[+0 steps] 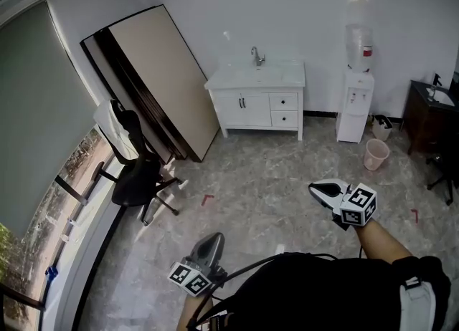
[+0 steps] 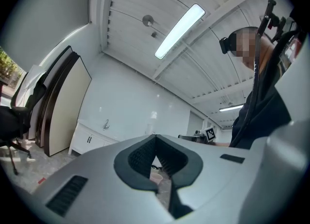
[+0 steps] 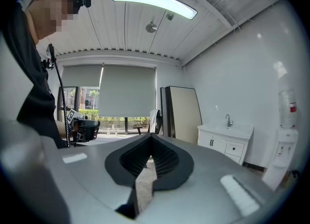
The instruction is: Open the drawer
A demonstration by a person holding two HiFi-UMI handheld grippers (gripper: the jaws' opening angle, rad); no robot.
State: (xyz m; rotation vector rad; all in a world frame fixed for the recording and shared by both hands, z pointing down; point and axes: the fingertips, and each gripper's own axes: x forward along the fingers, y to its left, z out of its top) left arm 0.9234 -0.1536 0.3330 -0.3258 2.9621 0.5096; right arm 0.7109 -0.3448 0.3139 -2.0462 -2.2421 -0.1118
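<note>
On left gripper (image 1: 214, 237) and right gripper (image 1: 315, 189), ribbed black fingers (image 2: 140, 156) sit together, empty. Boxy white vanity (image 1: 247, 109), 2 drawers (image 1: 284, 100).

Office chair (image 1: 136, 172): black, white garment over the backrest, near the window.
Panels (image 1: 161, 72): beige and dark, leaning on the wall behind the chair.
Water dispenser (image 1: 356, 107): white, bottle on top, against the rear wall.
Waste bin (image 1: 376, 154): pink, just right of the dispenser.

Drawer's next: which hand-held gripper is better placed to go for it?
Right, marginally. The right hand-held gripper is further forward, nearer the drawers at the right of the white cabinet; the left hand-held gripper hangs back by the body. Both are shut, empty and far off.
</note>
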